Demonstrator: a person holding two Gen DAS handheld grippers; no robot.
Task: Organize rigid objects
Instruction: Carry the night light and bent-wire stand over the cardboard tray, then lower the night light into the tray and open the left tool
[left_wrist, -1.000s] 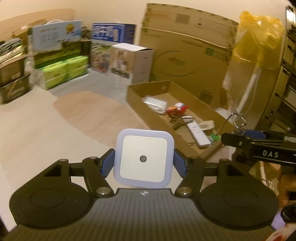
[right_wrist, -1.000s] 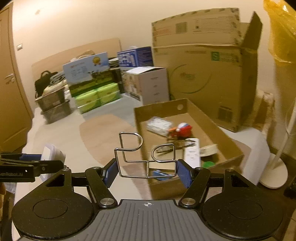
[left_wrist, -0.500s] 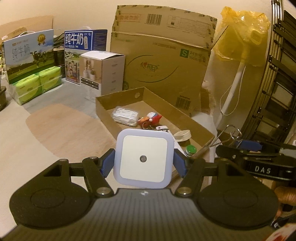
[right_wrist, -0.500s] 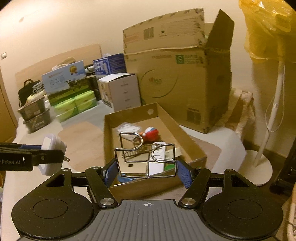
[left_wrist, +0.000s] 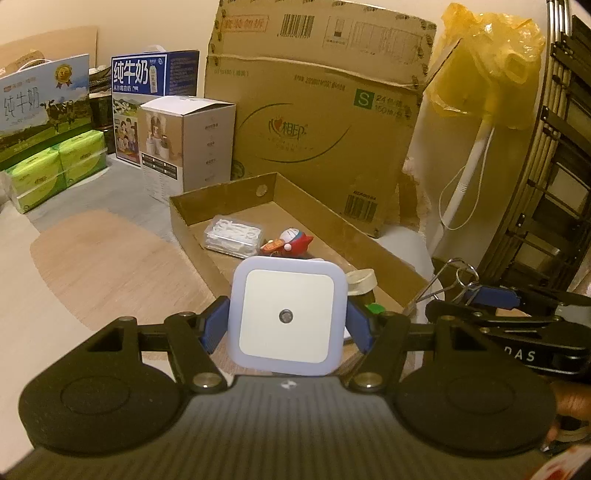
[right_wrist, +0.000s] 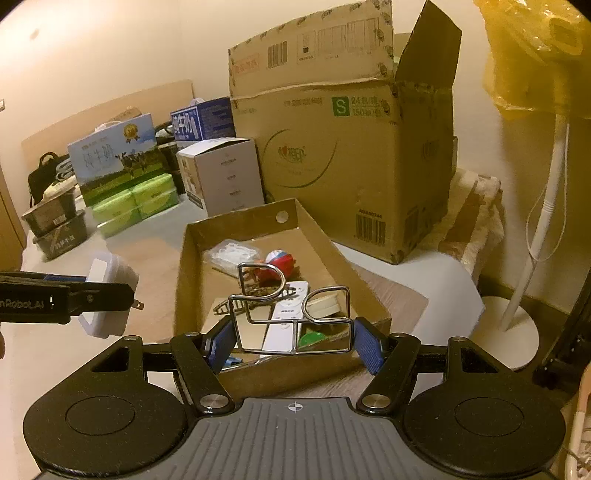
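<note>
My left gripper (left_wrist: 287, 320) is shut on a square white night light (left_wrist: 288, 314) with a pale blue rim, held by its sides. My right gripper (right_wrist: 293, 338) is shut on a bent metal wire puzzle (right_wrist: 291, 312). Both hover in front of a shallow open cardboard tray (right_wrist: 192, 291) on the floor. In the tray lie a clear pack of white picks (left_wrist: 233, 236), a red and white toy (left_wrist: 293, 240), a white remote (right_wrist: 286, 319), a tape roll (left_wrist: 361, 280) and a green cap (right_wrist: 312, 338). From the right wrist view the left gripper (right_wrist: 107, 295) with the night light (right_wrist: 107, 291) shows at the left.
A large cardboard box (left_wrist: 314, 122) stands behind the tray, with a white carton (left_wrist: 188, 142), milk cartons (left_wrist: 155, 86) and green tissue packs (left_wrist: 55, 166) to its left. A white fan stand (right_wrist: 517, 328) under yellow plastic is at the right. Dark shelving (left_wrist: 554, 206) lines the right edge.
Both grippers have moved toward the cardboard tray and swung right, so the tray and big box loom larger. Each keeps its hold on its object.
</note>
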